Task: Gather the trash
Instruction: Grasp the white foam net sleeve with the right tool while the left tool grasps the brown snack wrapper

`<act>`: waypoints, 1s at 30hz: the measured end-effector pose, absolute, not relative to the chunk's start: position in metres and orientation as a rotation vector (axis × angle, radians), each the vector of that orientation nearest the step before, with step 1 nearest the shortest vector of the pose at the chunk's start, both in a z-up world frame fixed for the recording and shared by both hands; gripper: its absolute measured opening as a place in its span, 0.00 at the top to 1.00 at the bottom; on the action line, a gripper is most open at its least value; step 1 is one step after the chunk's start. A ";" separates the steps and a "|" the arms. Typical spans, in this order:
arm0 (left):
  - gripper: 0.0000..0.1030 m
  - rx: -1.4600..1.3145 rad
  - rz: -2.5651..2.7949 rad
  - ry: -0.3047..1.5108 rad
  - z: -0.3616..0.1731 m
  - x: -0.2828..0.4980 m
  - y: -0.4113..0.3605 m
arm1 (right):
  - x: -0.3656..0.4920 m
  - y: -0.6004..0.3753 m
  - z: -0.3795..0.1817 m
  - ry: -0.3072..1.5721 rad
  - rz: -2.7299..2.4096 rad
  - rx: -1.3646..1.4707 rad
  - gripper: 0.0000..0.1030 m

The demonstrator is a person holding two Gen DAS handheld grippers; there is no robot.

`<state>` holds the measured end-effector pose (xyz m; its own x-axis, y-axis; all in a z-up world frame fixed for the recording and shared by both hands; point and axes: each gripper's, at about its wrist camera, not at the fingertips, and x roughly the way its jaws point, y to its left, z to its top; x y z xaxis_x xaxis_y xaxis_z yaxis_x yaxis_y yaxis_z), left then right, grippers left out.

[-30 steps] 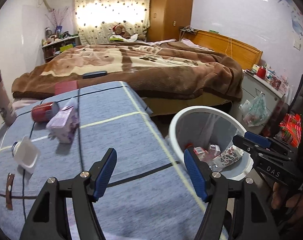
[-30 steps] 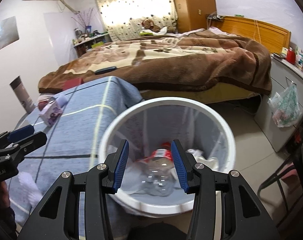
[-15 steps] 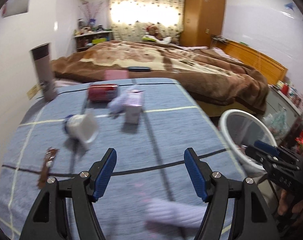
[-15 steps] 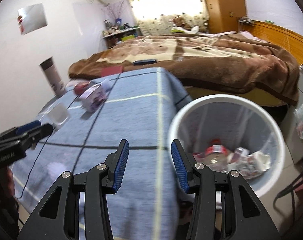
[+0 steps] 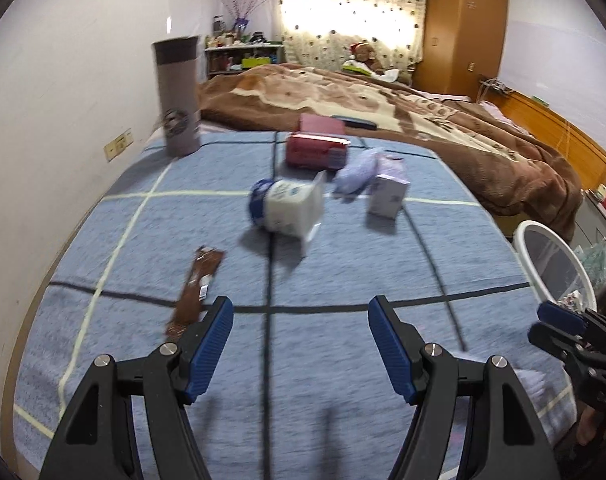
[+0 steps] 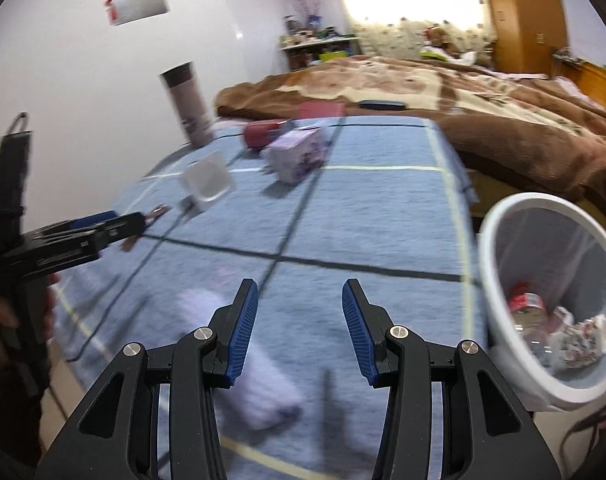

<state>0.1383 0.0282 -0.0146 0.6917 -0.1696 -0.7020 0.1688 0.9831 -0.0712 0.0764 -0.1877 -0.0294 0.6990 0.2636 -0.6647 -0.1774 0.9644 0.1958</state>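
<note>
My left gripper (image 5: 301,344) is open and empty above the blue checked tablecloth (image 5: 343,264). Ahead of it lie a brown wrapper (image 5: 197,290), a tipped white cup (image 5: 289,208), a red can (image 5: 317,151), a crumpled lilac wrapper (image 5: 357,175) and a lilac carton (image 5: 389,196). My right gripper (image 6: 299,332) is open and empty above the near table edge, over a white tissue wad (image 6: 259,368). The white bin (image 6: 551,300), right of the table, holds a clear bottle (image 6: 531,312) and crumpled paper. The carton (image 6: 299,156) and cup (image 6: 207,182) also show in the right wrist view.
A tall grey-brown tumbler (image 5: 177,96) stands at the table's far left corner by the wall. A red booklet (image 5: 321,124) lies at the far edge. A bed with a brown blanket (image 5: 423,120) lies beyond the table. The bin (image 5: 555,264) stands off the table's right side.
Both grippers have swung left from the bin toward the table. The trash on the table now lies nearer ahead of the left gripper. The bin has shifted to the right edge of both views.
</note>
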 end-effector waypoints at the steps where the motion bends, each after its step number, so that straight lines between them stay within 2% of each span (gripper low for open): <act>1: 0.30 -0.006 -0.177 0.789 -0.017 0.139 0.036 | 0.075 -0.183 -0.030 0.765 0.288 0.119 0.56; 8: 0.30 -0.027 -0.117 0.832 -0.032 0.148 0.075 | 0.067 -0.159 -0.041 0.806 0.396 0.059 0.56; 15: 0.30 -0.039 -0.077 0.876 -0.048 0.167 0.099 | 0.063 -0.137 -0.049 0.839 0.390 -0.072 0.51; 22: 0.30 -0.048 -0.095 0.897 -0.055 0.185 0.105 | 0.069 -0.122 -0.057 0.867 0.322 -0.185 0.51; 26: 0.30 -0.030 -0.102 0.907 -0.057 0.193 0.102 | 0.075 -0.122 -0.056 0.876 0.317 -0.144 0.51; 30: 0.30 0.003 -0.106 0.911 -0.058 0.198 0.097 | 0.078 -0.119 -0.055 0.877 0.316 -0.129 0.64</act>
